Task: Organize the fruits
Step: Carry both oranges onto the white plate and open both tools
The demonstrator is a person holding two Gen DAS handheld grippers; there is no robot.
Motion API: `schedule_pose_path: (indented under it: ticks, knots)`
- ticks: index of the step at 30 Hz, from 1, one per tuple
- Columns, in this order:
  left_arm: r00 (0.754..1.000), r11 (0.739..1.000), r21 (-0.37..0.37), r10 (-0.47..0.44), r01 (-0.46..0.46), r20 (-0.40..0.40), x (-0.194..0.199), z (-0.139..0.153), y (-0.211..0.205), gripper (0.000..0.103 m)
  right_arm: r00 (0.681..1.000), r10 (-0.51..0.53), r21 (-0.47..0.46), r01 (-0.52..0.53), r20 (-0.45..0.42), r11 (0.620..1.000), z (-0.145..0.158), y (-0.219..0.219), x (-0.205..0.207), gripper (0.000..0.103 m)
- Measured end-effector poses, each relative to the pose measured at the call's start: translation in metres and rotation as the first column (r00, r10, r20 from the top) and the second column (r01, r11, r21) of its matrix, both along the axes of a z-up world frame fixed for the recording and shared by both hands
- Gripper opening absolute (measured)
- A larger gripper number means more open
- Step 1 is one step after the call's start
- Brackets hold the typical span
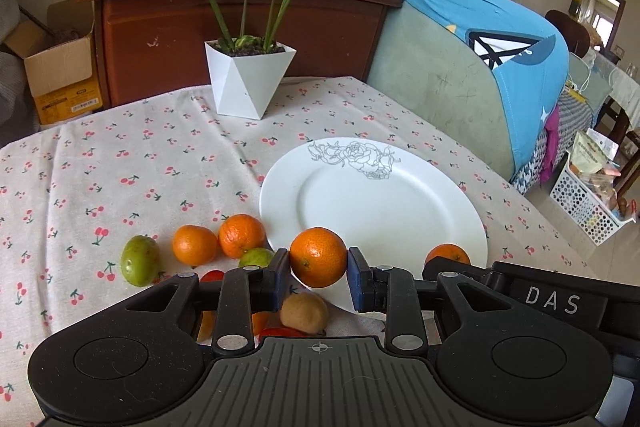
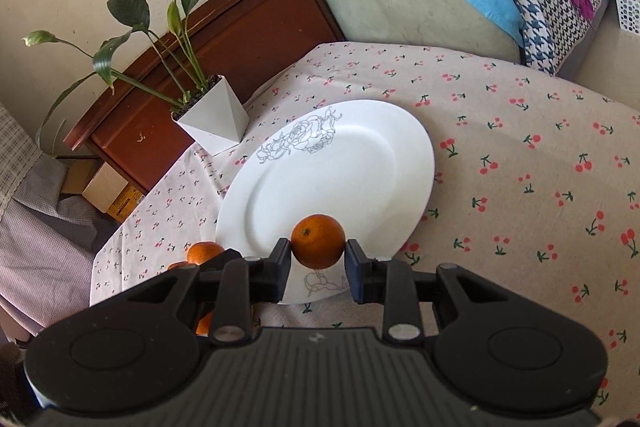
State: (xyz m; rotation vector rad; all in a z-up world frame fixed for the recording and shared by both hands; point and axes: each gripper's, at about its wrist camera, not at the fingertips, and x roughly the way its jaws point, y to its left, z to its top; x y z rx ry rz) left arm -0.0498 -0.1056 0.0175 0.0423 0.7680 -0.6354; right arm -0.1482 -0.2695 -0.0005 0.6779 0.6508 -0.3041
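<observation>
While the white plate (image 1: 400, 163) has nothing sitting on it yet, both claws are already loaded, so I'd call this the very start of the sorting. The left gripper (image 1: 319, 267) is pinching a mandarin (image 1: 318, 257) between its pads, held up at the near rim of the plate. The right gripper (image 2: 318, 254) has its own orange (image 2: 318, 241) squeezed the same way, hanging over the near part of the plate, which looks like the closer of the two to a drop.

Everything else is on the cherry-print tablecloth (image 1: 120, 163), left of the plate: two more mandarins (image 1: 194, 245) side by side, a green fruit (image 1: 140, 260), a smaller green one (image 1: 256, 257) half hidden by the left finger, and a brownish fruit (image 1: 304, 313) tucked under the left claw. There's something red down there too, can't tell what. So my guess: none placed, two in the air, at least five still to move.
</observation>
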Motion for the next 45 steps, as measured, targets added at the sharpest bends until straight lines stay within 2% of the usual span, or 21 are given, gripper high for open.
schedule_pose_path:
  ticks: [9, 15, 22, 37, 45]
  knots:
    - [1.000, 1.000, 0.017, -0.009, 0.010, -0.006, 0.006, -0.003, -0.011, 0.031, 0.999, -0.044, 0.029, 0.044, 0.008, 0.999, -0.003, -0.008, 0.002, 0.033]
    - [0.999, 1.000, 0.013, 0.022, -0.023, 0.030, 0.006, 0.008, -0.003, 0.049, 0.999, -0.041, 0.027, 0.040, 0.020, 0.999, 0.000, -0.006, 0.001, 0.036]
    - [0.997, 0.998, 0.022, 0.066, -0.067, 0.038, 0.003, 0.017, 0.018, 0.056, 1.000, -0.008, 0.033, 0.007, 0.024, 0.999, 0.003, 0.003, 0.002, 0.036]
    - [0.981, 0.979, 0.048, 0.196, -0.196, -0.004, 0.004, 0.017, 0.083, 0.059, 0.990, 0.138, 0.012, -0.138, 0.010, 0.990, 0.002, 0.039, 0.002, 0.036]
    - [0.978, 0.975, 0.082, 0.207, -0.206, -0.011, -0.001, 0.006, 0.109, 0.059, 0.976, 0.218, 0.035, -0.218, -0.018, 0.975, -0.008, 0.060, 0.004, 0.036]
